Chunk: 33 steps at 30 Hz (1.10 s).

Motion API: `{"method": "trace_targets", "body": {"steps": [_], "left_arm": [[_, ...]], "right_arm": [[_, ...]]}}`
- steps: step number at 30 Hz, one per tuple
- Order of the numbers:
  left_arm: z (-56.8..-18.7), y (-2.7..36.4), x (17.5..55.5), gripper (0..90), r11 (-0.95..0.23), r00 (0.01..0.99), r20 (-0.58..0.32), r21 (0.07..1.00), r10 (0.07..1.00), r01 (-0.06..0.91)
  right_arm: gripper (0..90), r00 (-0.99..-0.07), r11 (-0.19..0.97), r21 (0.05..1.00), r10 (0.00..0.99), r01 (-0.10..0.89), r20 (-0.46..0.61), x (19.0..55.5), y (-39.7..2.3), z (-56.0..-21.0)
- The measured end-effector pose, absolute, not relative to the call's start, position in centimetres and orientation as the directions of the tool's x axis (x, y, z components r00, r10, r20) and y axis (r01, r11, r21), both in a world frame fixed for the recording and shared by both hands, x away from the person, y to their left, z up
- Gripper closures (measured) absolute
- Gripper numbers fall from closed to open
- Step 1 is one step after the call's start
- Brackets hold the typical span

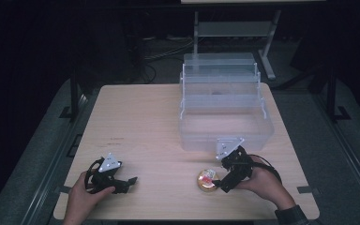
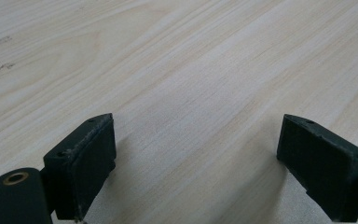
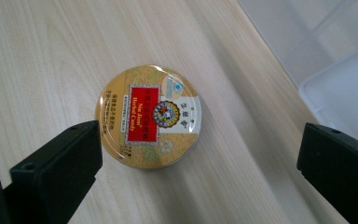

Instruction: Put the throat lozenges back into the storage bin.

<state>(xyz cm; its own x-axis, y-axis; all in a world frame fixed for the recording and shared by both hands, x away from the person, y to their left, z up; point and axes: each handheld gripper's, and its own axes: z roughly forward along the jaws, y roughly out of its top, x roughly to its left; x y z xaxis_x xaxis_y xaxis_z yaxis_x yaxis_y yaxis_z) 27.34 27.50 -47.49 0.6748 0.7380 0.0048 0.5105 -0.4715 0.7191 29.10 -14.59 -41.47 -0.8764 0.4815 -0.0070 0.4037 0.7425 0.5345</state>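
A round gold candy tin (image 1: 207,180) with a red and white label lies flat on the wooden table (image 1: 145,126), near its front edge. My right gripper (image 1: 219,182) hovers over it, open, and the right gripper view has the tin (image 3: 148,116) lying between the spread jaws, closer to the left one, untouched. My left gripper (image 1: 127,183) rests low at the front left of the table, held by a hand. It is open too, with bare wood between its jaws (image 2: 196,163).
A clear plastic box (image 1: 225,110) with stepped fold-out trays stands open at the back right of the table, just beyond my right gripper; its corner (image 3: 340,93) appears in the right gripper view. Dark floor and a metal stand (image 1: 234,28) lie past the far edge.
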Motion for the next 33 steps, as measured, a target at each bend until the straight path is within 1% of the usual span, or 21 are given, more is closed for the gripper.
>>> {"method": "trace_targets", "body": {"steps": [12,33], "left_arm": [[-47.5,27.5,27.3,10.7,-0.471,0.675,0.005,0.719,0.738,0.510],[-47.5,27.5,27.3,10.7,-0.469,0.673,0.003,0.721,0.739,0.511]], "right_arm": [[0.0,-0.894,0.763,0.526,0.448,0.377,-0.009,29.3,-13.4,-41.3],[0.0,-0.921,0.813,0.469,0.390,0.345,0.001,29.7,-11.1,-41.8]]}}
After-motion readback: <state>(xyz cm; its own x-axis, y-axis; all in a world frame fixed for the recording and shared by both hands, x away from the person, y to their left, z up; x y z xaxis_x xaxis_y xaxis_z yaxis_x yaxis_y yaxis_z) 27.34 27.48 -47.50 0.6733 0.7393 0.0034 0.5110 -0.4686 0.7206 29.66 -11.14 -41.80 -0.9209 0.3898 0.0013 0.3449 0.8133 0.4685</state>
